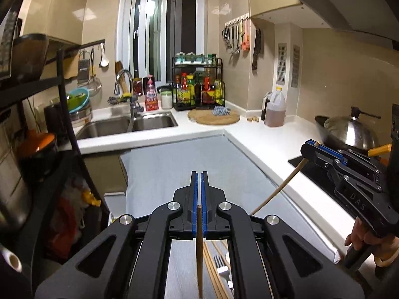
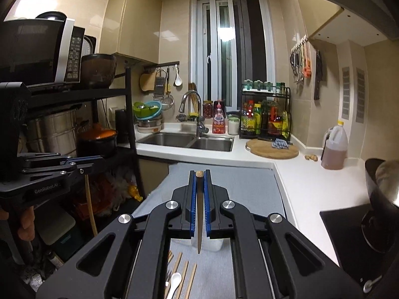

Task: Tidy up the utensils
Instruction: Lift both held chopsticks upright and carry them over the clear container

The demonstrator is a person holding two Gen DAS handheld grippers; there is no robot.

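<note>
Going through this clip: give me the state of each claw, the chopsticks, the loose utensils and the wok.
Left claw: shut on a chopstick.
Left chopstick: hanging down, lifted.
Right claw: shut on a chopstick.
Right chopstick: hanging down, lifted.
Loose chopsticks, fork, white spoon: lying on grey mat.
Wok: lid on.

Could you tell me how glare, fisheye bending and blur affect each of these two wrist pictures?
Left wrist view: a lamp's reflection flares white in the window, the white counter edge bows from the fisheye, and the chopstick in the left gripper stays sharp. Right wrist view: similar flare in the window, dark vignetted corners, and the wok at the right edge is smeared.
</note>
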